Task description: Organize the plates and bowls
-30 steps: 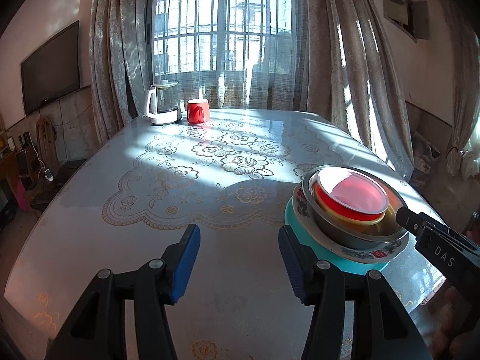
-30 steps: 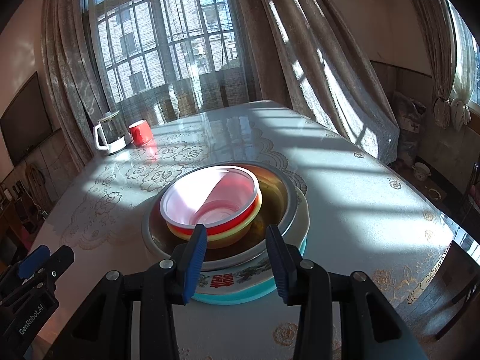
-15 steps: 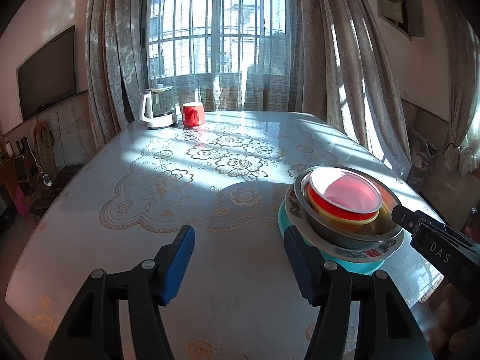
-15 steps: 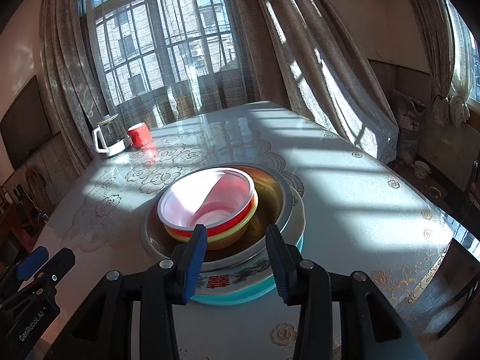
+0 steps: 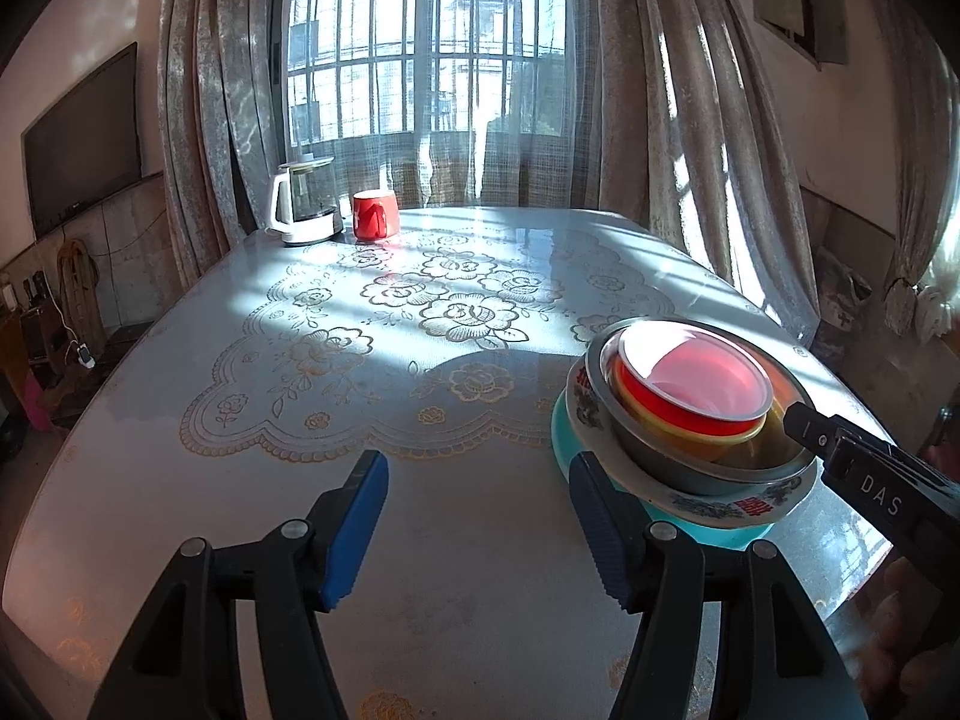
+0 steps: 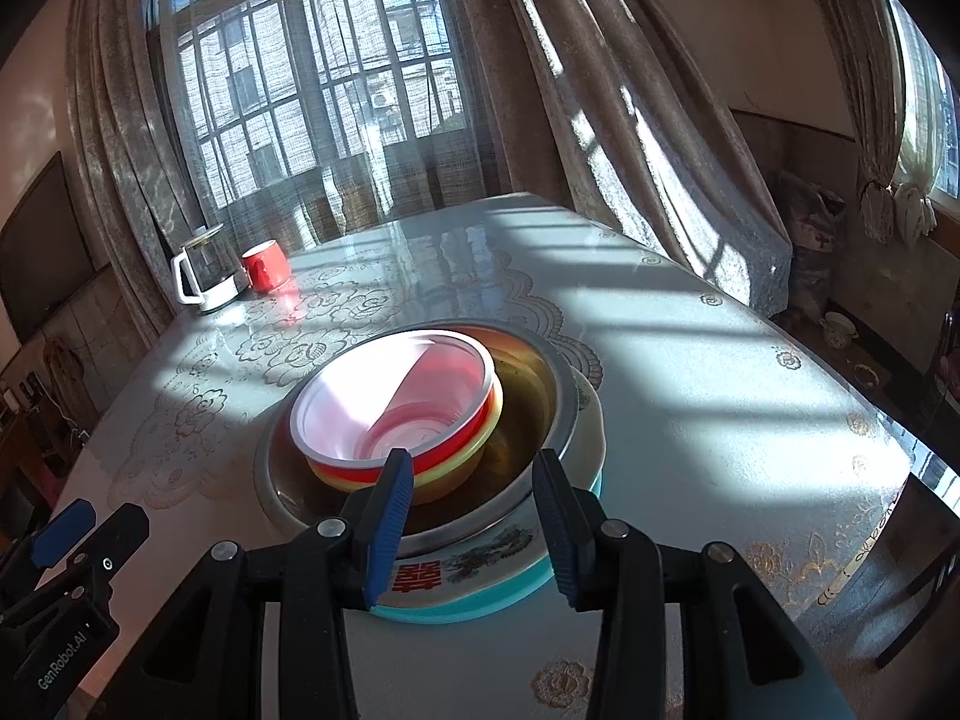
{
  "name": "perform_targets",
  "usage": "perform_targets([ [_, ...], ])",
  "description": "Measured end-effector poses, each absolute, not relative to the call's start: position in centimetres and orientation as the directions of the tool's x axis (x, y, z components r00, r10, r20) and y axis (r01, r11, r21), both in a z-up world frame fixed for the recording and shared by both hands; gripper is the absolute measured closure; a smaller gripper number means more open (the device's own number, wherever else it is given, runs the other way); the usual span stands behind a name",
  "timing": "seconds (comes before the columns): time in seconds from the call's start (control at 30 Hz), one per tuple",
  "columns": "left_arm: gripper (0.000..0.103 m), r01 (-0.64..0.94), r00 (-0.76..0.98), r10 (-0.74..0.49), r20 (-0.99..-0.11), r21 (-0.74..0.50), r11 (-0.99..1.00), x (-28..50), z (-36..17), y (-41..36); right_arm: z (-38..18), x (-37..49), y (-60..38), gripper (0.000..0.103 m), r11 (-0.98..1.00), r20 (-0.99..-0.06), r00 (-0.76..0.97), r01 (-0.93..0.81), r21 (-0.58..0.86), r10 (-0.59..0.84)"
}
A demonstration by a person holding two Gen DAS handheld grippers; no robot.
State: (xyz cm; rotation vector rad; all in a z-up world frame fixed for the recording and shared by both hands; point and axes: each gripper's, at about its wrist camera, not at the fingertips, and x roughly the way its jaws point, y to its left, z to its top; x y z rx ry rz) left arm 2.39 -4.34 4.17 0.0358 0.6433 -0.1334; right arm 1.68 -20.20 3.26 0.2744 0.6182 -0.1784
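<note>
A stack of dishes stands on the table: a teal plate (image 6: 480, 603) at the bottom, a patterned white plate (image 6: 456, 564), a steel bowl (image 6: 552, 396), a yellow bowl (image 6: 456, 474) and a red bowl with a white inside (image 6: 396, 402) on top. The stack also shows in the left wrist view (image 5: 690, 396). My right gripper (image 6: 474, 510) is open and empty, just in front of the stack's near rim. My left gripper (image 5: 477, 516) is open and empty over the bare table, left of the stack.
A white kettle (image 5: 303, 201) and a red mug (image 5: 375, 215) stand at the far end of the table by the curtained window. The table's right edge (image 6: 900, 468) is close to the stack. A chair (image 6: 918, 564) stands beyond that edge.
Both grippers have drawn back and risen slightly; the stack looks a little farther away. Both stay open. The dishes have not moved.
</note>
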Motion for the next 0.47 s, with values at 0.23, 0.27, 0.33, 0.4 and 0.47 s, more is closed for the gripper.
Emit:
perform_targets([
  [0.23,0.038,0.140,0.797,-0.115,-0.593,-0.005,0.990,2.8,3.7,-4.7,3.3,2.0,-20.6,0.061,0.946,-0.591,0.801,0.257,0.196,-0.095],
  [0.27,0.038,0.137,0.803,-0.114,-0.585,-0.006,0.991,2.8,3.7,-4.6,3.3,1.9,-20.8,0.061,0.946,-0.588,0.804,0.257,0.198,-0.096],
  [0.33,0.038,0.137,0.808,-0.119,-0.577,-0.012,0.990,2.8,3.7,-4.5,3.5,1.8,-20.9,0.061,0.946,-0.582,0.807,0.257,0.195,-0.099],
  [0.4,0.039,0.137,0.808,-0.113,-0.578,-0.003,0.991,2.9,3.6,-4.5,3.8,1.8,-21.3,0.061,0.946,-0.573,0.812,0.261,0.194,-0.107],
  [0.47,0.038,0.147,0.797,-0.123,-0.591,-0.007,0.989,3.2,3.3,-4.3,4.1,2.0,-22.4,0.061,0.939,-0.573,0.813,0.271,0.210,-0.106],
])
